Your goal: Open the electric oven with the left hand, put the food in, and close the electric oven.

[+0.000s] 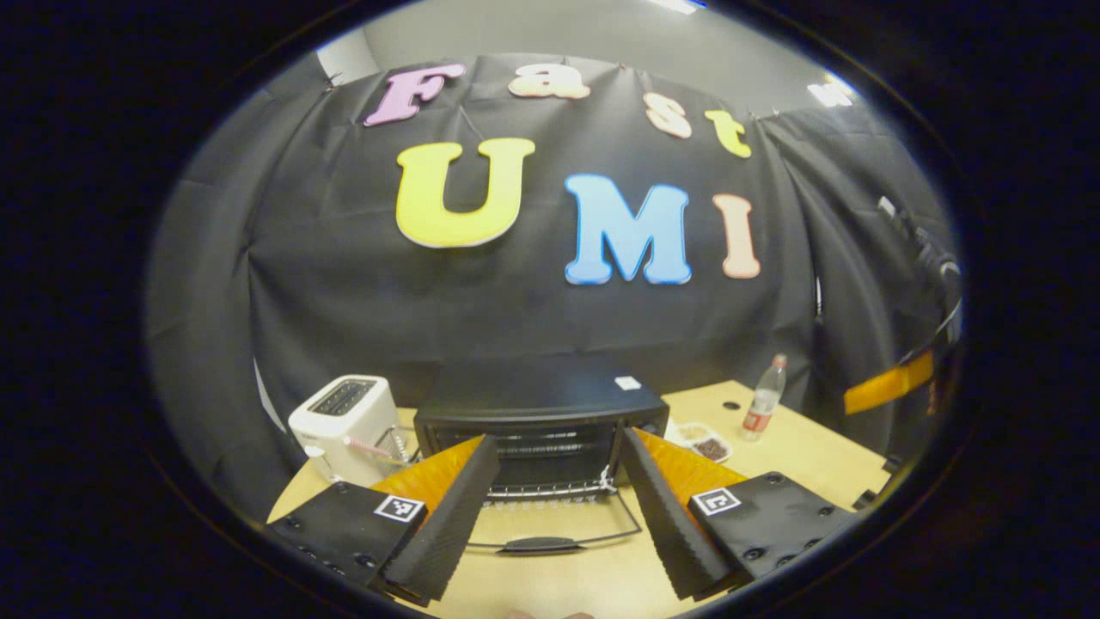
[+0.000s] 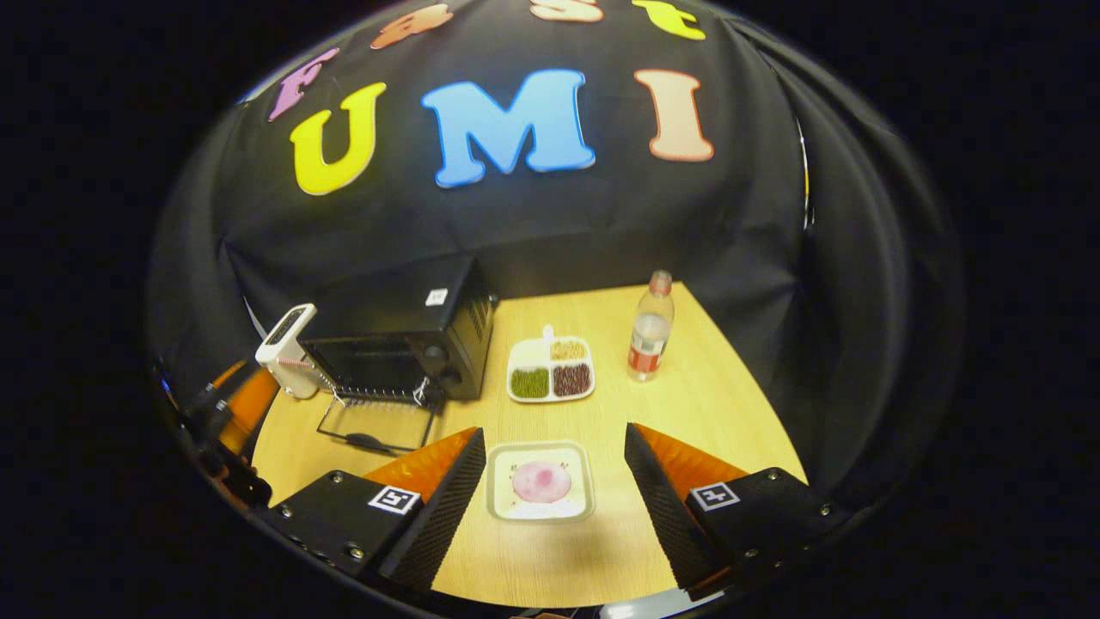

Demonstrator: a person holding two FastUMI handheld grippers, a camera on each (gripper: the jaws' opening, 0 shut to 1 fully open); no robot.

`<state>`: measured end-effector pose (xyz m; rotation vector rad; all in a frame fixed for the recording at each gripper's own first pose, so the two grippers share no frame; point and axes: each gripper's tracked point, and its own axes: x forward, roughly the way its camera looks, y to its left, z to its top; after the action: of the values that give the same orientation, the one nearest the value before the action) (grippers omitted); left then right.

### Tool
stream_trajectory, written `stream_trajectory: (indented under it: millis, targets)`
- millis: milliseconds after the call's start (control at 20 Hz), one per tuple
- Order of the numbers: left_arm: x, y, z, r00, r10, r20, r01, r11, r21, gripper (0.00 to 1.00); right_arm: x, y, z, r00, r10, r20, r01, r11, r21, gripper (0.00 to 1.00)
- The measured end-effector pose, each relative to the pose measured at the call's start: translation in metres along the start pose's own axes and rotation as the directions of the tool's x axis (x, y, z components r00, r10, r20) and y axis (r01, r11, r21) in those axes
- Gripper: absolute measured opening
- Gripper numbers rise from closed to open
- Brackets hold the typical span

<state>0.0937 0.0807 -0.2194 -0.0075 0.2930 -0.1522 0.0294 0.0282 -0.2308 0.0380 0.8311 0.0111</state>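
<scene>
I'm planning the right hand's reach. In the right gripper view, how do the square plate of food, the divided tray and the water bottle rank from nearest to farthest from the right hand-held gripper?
1. Square plate of food: between the right hand-held gripper fingers, nearest.
2. Divided tray: straight ahead, mid-table.
3. Water bottle: ahead and right; only slightly farther than the tray.

On the table: 1 oven, 1 toaster, 1 bottle, 2 food trays, 2 grippers.
</scene>
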Motion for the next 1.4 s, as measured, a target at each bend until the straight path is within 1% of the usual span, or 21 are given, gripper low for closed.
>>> stream_trajectory:
  millis: [100, 150, 200, 250, 350, 400, 450, 500, 550, 600, 650, 750, 850, 900, 950, 1000, 1150, 1200, 1250, 1300, 1400]
  targets:
    - [-0.013, -0.005, 0.027, 0.998, -0.022, 0.05, 0.024, 0.999, -0.03, 0.92, 0.021, -0.008, -0.027, 0.989, 0.035, -0.143, -0.027, 0.998, 0.055, 0.99]
    - [-0.019, -0.007, 0.035, 0.998, -0.027, 0.058, 0.029, 0.998, -0.048, 0.91, 0.031, -0.013, -0.04, 0.974, 0.049, -0.22, -0.03, 0.996, 0.086, 0.99]
    - [-0.024, -0.01, 0.04, 0.997, -0.027, 0.066, 0.031, 0.997, -0.066, 0.91, 0.04, -0.019, -0.047, 0.961, 0.063, -0.27, -0.033, 0.993, 0.114, 0.96]
    - [-0.028, -0.01, 0.047, 0.997, -0.019, 0.078, 0.025, 0.997, -0.08, 0.92, 0.056, -0.027, -0.056, 0.946, 0.068, -0.316, -0.027, 0.991, 0.132, 1.0]
    - [-0.036, -0.01, 0.053, 0.996, 0.013, 0.091, -0.006, 0.997, -0.082, 0.97, 0.086, -0.046, -0.071, 0.919, 0.039, -0.392, 0.006, 0.994, 0.112, 1.0]
    - [-0.039, -0.01, 0.053, 0.995, 0.036, 0.09, -0.029, 0.997, -0.075, 0.94, 0.1, -0.055, -0.076, 0.907, 0.013, -0.421, 0.025, 0.996, 0.085, 1.0]
    - [-0.042, -0.01, 0.054, 0.994, 0.06, 0.086, -0.055, 0.996, -0.067, 0.97, 0.113, -0.062, -0.079, 0.894, 0.001, -0.447, 0.027, 0.998, 0.057, 1.0]
    - [-0.044, -0.013, 0.055, 0.993, 0.081, 0.089, -0.075, 0.995, -0.066, 0.96, 0.122, -0.065, -0.082, 0.883, -0.008, -0.469, 0.026, 0.999, 0.031, 1.0]
    - [-0.046, -0.017, 0.059, 0.991, 0.099, 0.093, -0.093, 0.993, -0.069, 1.0, 0.132, -0.069, -0.087, 0.872, -0.016, -0.489, 0.025, 1.0, 0.011, 1.0]
    - [-0.049, -0.02, 0.059, 0.989, 0.118, 0.09, -0.112, 0.991, -0.073, 0.98, 0.141, -0.069, -0.09, 0.863, -0.017, -0.505, 0.017, 1.0, -0.005, 1.0]
    - [-0.052, -0.023, 0.059, 0.987, 0.139, 0.085, -0.133, 0.988, -0.074, 1.0, 0.148, -0.069, -0.095, 0.854, -0.018, -0.52, 0.011, 1.0, -0.017, 1.0]
    - [-0.057, -0.032, 0.06, 0.982, 0.17, 0.084, -0.164, 0.984, -0.074, 0.97, 0.158, -0.069, -0.104, 0.834, -0.023, -0.552, 0.002, 0.999, -0.039, 1.0]
    - [-0.064, -0.041, 0.058, 0.978, 0.195, 0.075, -0.19, 0.98, -0.066, 0.97, 0.165, -0.064, -0.11, 0.823, -0.014, -0.568, -0.017, 0.999, -0.048, 1.0]
    - [-0.065, -0.044, 0.057, 0.976, 0.206, 0.07, -0.203, 0.978, -0.057, 1.0, 0.168, -0.064, -0.114, 0.818, -0.01, -0.575, -0.027, 0.998, -0.056, 0.96]
    - [-0.068, -0.047, 0.057, 0.975, 0.212, 0.069, -0.209, 0.977, -0.05, 0.97, 0.171, -0.066, -0.118, 0.812, -0.019, -0.583, -0.031, 0.997, -0.075, 1.0]
    - [-0.072, -0.051, 0.059, 0.973, 0.217, 0.073, -0.214, 0.976, -0.045, 0.97, 0.173, -0.067, -0.122, 0.808, -0.038, -0.588, -0.027, 0.994, -0.102, 1.0]
    - [-0.077, -0.057, 0.058, 0.977, 0.2, 0.076, -0.197, 0.98, -0.035, 1.0, 0.178, -0.071, -0.128, 0.806, -0.079, -0.586, -0.006, 0.99, -0.142, 1.0]
    - [-0.077, -0.055, 0.057, 0.979, 0.19, 0.075, -0.188, 0.982, -0.032, 1.0, 0.178, -0.07, -0.133, 0.8, -0.08, -0.595, -0.002, 0.991, -0.136, 1.0]
    - [-0.077, -0.053, 0.055, 0.981, 0.18, 0.071, -0.178, 0.984, -0.032, 0.97, 0.176, -0.066, -0.13, 0.803, -0.075, -0.591, 0.006, 0.993, -0.117, 1.0]
    - [-0.077, -0.049, 0.053, 0.984, 0.168, 0.064, -0.166, 0.985, -0.034, 0.99, 0.181, -0.065, -0.132, 0.806, -0.077, -0.587, 0.014, 0.994, -0.112, 0.94]
    - [-0.075, -0.042, 0.053, 0.988, 0.143, 0.063, -0.14, 0.989, -0.04, 1.0, 0.179, -0.062, -0.13, 0.806, -0.073, -0.587, 0.012, 0.994, -0.107, 0.89]
